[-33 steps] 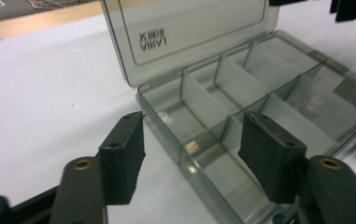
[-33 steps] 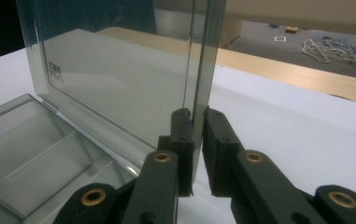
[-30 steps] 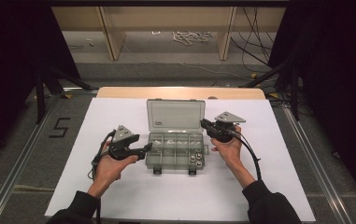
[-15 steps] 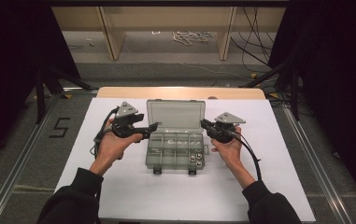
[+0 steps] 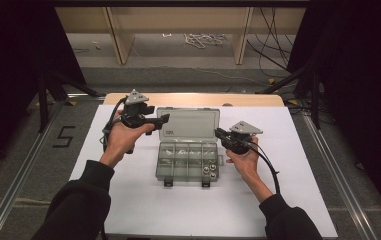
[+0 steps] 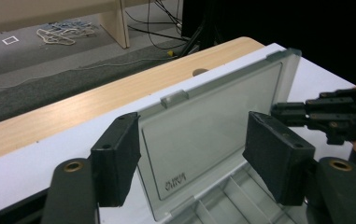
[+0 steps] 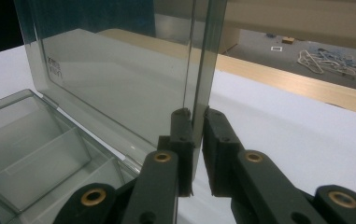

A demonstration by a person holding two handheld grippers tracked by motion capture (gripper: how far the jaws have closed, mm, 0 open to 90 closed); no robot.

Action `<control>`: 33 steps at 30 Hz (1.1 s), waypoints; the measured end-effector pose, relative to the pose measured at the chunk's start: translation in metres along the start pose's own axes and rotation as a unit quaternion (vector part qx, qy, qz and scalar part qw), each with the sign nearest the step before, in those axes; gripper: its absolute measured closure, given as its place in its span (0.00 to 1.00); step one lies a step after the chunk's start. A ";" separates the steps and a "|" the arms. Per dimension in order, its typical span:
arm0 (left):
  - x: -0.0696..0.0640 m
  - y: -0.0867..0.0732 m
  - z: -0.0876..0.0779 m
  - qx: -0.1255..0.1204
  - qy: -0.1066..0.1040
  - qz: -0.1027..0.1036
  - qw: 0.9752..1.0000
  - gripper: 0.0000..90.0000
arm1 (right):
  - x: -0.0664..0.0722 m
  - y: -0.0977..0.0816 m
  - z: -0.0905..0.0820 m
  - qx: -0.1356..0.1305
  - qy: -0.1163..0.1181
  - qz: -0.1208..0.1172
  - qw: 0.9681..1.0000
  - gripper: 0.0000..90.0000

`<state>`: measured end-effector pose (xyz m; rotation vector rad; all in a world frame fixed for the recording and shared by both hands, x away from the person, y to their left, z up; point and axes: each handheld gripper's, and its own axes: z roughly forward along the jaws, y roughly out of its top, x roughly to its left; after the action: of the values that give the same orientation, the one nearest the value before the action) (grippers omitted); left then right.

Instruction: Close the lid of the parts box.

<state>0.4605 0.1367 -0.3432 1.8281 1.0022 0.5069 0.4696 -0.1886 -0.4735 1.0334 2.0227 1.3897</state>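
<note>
Left gripper (image 5: 164,118) has risen, jaws spread and empty, to the lid (image 5: 190,123)'s left edge. Right gripper (image 5: 219,133) pinches the lid's right edge, holding it upright.

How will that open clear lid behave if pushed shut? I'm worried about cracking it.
The lid looks like thin, stiff clear plastic, so it should swing on its hinge rather than flex. The right gripper pinches its edge; smooth plastic may slip. The box seems light and may slide on the table.
</note>
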 end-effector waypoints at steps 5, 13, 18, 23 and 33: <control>0.006 0.008 0.004 0.001 0.004 -0.004 1.000 0.51 | -0.001 0.000 0.000 -0.006 0.000 -0.009 1.000 0.93; 0.020 0.013 0.013 0.005 0.021 -0.004 1.000 0.77 | -0.001 -0.001 -0.001 -0.008 -0.004 -0.016 1.000 0.93; 0.025 0.017 0.020 0.007 0.020 0.014 1.000 0.97 | -0.001 -0.001 0.000 -0.012 0.000 -0.014 1.000 0.93; 0.029 0.020 0.029 0.020 0.031 0.018 0.999 1.00 | 0.000 -0.001 -0.001 -0.002 -0.002 -0.012 1.000 0.92; 0.030 0.015 0.046 0.046 0.034 0.025 0.998 1.00 | -0.001 -0.001 -0.001 -0.007 -0.003 -0.019 1.000 0.93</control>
<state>0.5167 0.1332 -0.3532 1.9327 1.0429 0.5660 0.4685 -0.1901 -0.4742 0.9881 2.0151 1.3768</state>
